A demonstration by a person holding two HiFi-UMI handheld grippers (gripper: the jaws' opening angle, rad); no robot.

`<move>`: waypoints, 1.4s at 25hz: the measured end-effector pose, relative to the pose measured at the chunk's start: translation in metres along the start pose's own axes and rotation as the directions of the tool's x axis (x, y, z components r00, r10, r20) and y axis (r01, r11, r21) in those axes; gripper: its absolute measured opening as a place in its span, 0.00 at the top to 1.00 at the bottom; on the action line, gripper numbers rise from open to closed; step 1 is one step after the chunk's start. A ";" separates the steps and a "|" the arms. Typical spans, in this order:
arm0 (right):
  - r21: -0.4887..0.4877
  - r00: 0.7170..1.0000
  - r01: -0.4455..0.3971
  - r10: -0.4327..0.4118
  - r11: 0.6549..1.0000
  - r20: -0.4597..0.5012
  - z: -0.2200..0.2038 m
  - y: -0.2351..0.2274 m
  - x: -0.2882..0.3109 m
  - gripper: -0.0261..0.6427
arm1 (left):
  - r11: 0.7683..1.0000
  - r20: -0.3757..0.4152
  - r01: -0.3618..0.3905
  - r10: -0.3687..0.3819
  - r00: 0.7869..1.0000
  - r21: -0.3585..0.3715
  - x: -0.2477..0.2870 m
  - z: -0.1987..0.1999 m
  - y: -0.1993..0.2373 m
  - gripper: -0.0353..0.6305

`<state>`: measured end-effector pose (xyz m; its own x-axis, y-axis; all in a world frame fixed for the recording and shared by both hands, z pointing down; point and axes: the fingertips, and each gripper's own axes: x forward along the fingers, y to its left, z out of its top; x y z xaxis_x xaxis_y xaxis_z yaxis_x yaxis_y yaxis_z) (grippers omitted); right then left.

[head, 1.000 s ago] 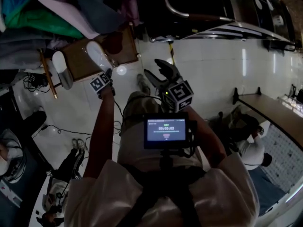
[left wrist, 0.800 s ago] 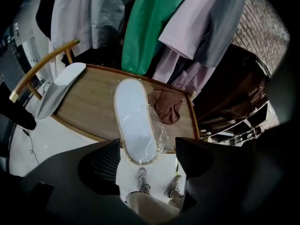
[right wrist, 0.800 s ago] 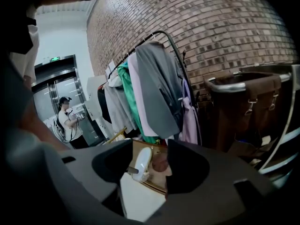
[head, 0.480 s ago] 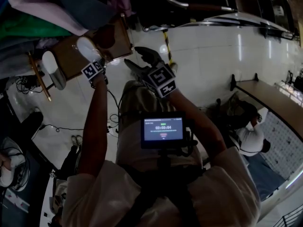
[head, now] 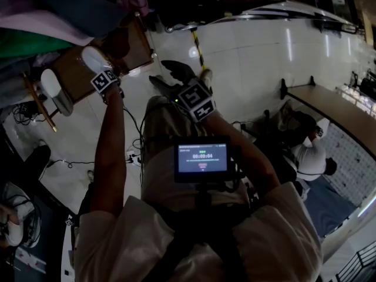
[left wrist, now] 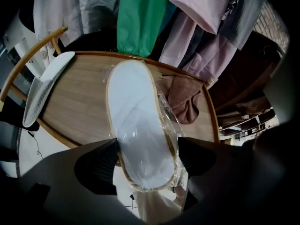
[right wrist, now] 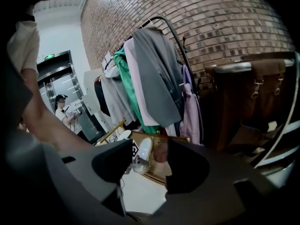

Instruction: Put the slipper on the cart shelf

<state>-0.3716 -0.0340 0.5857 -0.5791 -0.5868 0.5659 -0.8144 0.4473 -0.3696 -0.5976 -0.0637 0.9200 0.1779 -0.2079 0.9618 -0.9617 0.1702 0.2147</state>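
The left gripper (left wrist: 147, 150) has its jaws opening around the heel of the plastic-wrapped white slipper (left wrist: 133, 111). It lies on the wooden cart shelf (left wrist: 75, 109), heel past the edge, near 1 other slipper (left wrist: 47, 90). The right gripper (right wrist: 149, 165) is spread, empty.

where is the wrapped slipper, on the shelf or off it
On it: the slipper lies flat on the wooden shelf, its near end overhanging the edge.

Two slippers up: middle slipper (left wrist: 136, 125), left slipper (left wrist: 47, 88). One wooden shelf (left wrist: 79, 107). One brown cloth (left wrist: 185, 100). One green garment (left wrist: 140, 18). One bystander (right wrist: 63, 114).
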 end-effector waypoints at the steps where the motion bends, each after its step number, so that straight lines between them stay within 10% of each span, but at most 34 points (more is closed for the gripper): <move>1: 0.011 1.000 0.007 -0.007 1.000 -0.003 -0.003 -0.001 -0.001 0.59 | 1.000 -0.002 -0.007 0.007 1.000 0.006 0.001 0.002 0.002 0.34; 9: 0.057 0.999 0.054 -0.054 0.997 -0.004 -0.020 -0.011 -0.008 0.59 | 0.985 0.012 -0.135 0.134 0.991 0.103 -0.004 0.022 0.029 0.34; 35: 0.152 0.995 0.091 -0.085 0.984 -0.045 -0.048 -0.016 -0.013 0.59 | 1.000 -0.050 -0.027 0.027 0.998 0.001 0.017 0.024 0.056 0.30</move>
<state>-0.3491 -0.0012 0.6193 -0.5053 -0.5916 0.6282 -0.8599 0.2839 -0.4243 -0.6536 -0.0809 0.9446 0.1621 -0.1549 0.9746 -0.9664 0.1749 0.1885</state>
